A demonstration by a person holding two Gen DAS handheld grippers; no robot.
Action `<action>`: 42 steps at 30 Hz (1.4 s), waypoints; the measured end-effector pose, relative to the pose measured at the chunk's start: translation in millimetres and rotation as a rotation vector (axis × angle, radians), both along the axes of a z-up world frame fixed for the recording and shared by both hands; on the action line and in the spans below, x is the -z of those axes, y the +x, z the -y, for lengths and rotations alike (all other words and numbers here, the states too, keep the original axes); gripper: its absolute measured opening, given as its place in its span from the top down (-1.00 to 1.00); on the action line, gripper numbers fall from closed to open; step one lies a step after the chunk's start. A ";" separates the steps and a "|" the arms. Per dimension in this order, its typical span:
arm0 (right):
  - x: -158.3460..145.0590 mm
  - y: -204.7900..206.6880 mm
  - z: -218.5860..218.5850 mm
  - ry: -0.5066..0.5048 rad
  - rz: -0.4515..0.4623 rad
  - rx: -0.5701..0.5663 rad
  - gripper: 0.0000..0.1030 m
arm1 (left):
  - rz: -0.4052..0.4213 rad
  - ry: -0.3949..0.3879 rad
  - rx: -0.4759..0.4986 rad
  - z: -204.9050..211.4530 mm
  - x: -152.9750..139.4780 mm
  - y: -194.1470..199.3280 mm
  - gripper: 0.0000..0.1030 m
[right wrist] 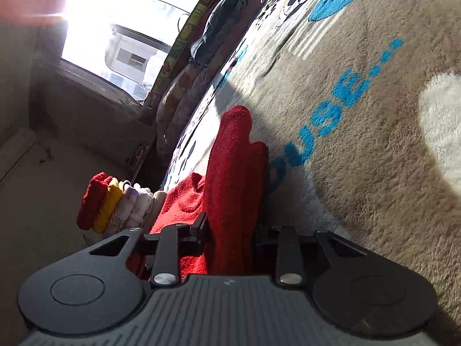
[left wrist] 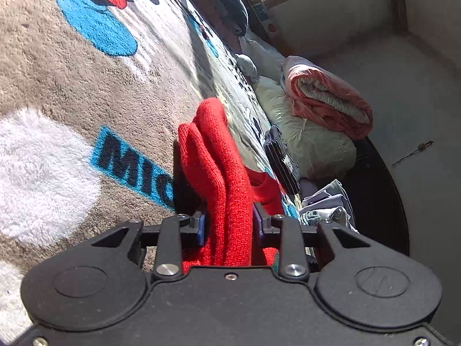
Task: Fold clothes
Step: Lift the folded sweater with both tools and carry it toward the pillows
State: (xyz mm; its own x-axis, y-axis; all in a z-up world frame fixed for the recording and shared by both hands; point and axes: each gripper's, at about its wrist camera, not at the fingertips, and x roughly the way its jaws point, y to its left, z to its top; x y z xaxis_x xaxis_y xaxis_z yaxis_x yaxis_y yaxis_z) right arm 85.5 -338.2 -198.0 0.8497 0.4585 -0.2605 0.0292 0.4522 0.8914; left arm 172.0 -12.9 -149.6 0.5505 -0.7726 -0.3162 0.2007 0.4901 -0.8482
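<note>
one red knit lies bunched on the blanket, each of two grippers clamped on a fold of it: left gripper, right gripper. one pink roll tops a pale bundle; one striped cloth sits beside. a folded stack stands near the window.

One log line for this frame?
left gripper: shut on red knit | right gripper: shut on red knit | over blanket

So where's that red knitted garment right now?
The red knitted garment is pinched in both tools, left tool and right tool, held against the cartoon blanket.
</note>
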 end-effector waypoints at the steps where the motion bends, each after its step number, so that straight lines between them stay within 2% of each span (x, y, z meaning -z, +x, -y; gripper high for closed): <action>1: -0.7 -1.7 5.2 0.026 0.015 0.005 0.41 | 0.014 -0.018 0.007 2.8 -3.9 1.4 0.45; 5: -7.6 -2.6 30.7 0.095 0.069 0.028 0.41 | 0.048 -0.060 0.049 23.5 -16.6 15.4 0.45; 9: -22.8 10.1 66.4 0.108 0.131 0.062 0.41 | 0.040 -0.126 0.075 52.4 -24.6 42.9 0.45; 12: -37.6 23.6 96.1 0.104 0.186 0.107 0.41 | 0.073 -0.146 0.111 86.1 -38.2 72.5 0.46; 19: -68.7 79.5 174.9 0.085 0.322 0.254 0.41 | 0.155 -0.153 0.200 166.4 -69.4 150.0 0.46; 26: -78.9 135.5 238.9 0.079 0.406 0.391 0.41 | 0.175 -0.182 0.264 237.9 -75.5 232.0 0.46; 31: -77.6 165.7 274.0 0.010 0.424 0.483 0.41 | 0.209 -0.186 0.340 287.5 -73.5 283.0 0.46; 35: -66.6 181.9 298.8 -0.052 0.412 0.575 0.41 | 0.239 -0.160 0.429 333.9 -65.5 318.5 0.46; 42: -39.1 199.6 336.1 -0.121 0.347 0.685 0.41 | 0.231 -0.151 0.503 391.9 -35.8 352.3 0.46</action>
State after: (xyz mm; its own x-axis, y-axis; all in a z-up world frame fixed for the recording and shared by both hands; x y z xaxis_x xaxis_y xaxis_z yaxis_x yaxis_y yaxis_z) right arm 285.1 -674.3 -158.9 0.9754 -0.2128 0.0573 0.0655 0.5284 0.8464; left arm 524.3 -404.8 -113.7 0.1448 -0.9846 -0.0976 0.5667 0.1633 -0.8076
